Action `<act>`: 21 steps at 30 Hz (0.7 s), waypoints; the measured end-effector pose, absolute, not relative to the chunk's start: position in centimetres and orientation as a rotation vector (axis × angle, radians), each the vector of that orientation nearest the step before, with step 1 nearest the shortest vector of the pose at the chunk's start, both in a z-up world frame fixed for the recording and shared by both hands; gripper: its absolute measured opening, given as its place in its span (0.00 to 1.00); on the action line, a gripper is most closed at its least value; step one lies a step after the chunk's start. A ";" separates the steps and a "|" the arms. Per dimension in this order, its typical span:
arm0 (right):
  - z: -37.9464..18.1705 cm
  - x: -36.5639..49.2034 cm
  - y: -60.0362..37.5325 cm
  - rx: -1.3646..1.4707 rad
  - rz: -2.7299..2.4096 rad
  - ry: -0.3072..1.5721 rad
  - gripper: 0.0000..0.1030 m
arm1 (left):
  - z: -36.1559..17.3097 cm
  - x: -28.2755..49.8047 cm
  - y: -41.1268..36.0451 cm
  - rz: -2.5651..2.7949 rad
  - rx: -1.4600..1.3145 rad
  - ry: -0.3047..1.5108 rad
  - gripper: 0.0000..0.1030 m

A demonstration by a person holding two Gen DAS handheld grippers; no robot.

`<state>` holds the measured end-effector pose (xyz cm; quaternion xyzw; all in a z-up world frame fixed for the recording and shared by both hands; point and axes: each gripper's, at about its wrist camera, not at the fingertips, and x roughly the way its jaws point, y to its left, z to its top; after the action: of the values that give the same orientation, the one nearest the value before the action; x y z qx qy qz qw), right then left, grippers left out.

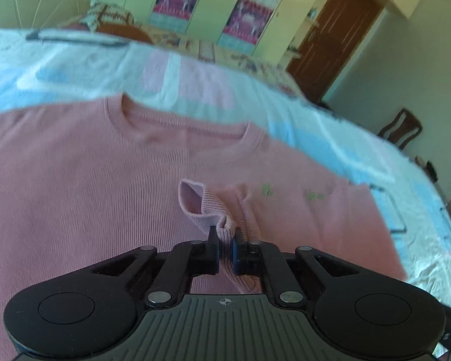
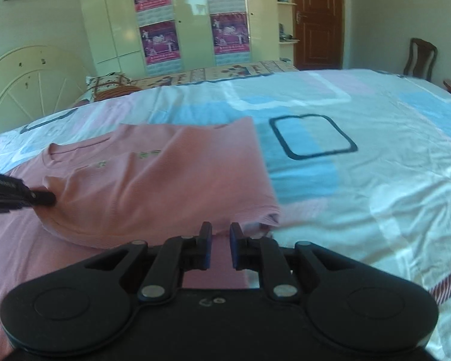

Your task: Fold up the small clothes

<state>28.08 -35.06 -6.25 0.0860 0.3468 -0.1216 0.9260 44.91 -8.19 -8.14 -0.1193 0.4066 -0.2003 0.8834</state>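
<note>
We see pink ribbed shirt (image 1: 84,186) lying on bed (image 2: 375,156), over patchwork sheet, collar toward headboard (image 2: 30,81) end, one side folded over onto body. Our left gripper (image 1: 225,242) clamped tight on bunched shirt edge, cloth standing up in loop between its pads. Our right gripper (image 2: 220,245) narrow, small gap between jaws, at hem of folded part near shirt's lower corner; whether cloth is pinched, we cannot tell. Wardrobe (image 2: 192,15) with posters and brown door (image 2: 318,18) beyond bed's far edge.
</note>
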 end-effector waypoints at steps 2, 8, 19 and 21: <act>-6.4 28.1 -35.4 0.178 -0.252 0.722 0.13 | -7.1 44.4 -7.3 -0.407 -0.252 0.793 0.06; -6.6 28.8 -35.3 0.170 -0.206 0.733 0.13 | -6.4 44.6 -3.2 -0.335 -0.236 0.755 0.06; -5.8 29.9 -34.6 0.147 -0.159 0.723 0.15 | -10.5 44.2 -1.4 -0.282 -0.234 0.816 0.07; -5.2 30.0 -34.7 0.156 -0.150 0.708 0.15 | -10.7 44.2 -1.4 -0.271 -0.224 0.814 0.07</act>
<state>29.99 -34.68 -5.15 0.0764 0.3460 -0.0731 0.9323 44.17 -1.41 -10.71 -0.1085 0.3936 -0.1313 0.9034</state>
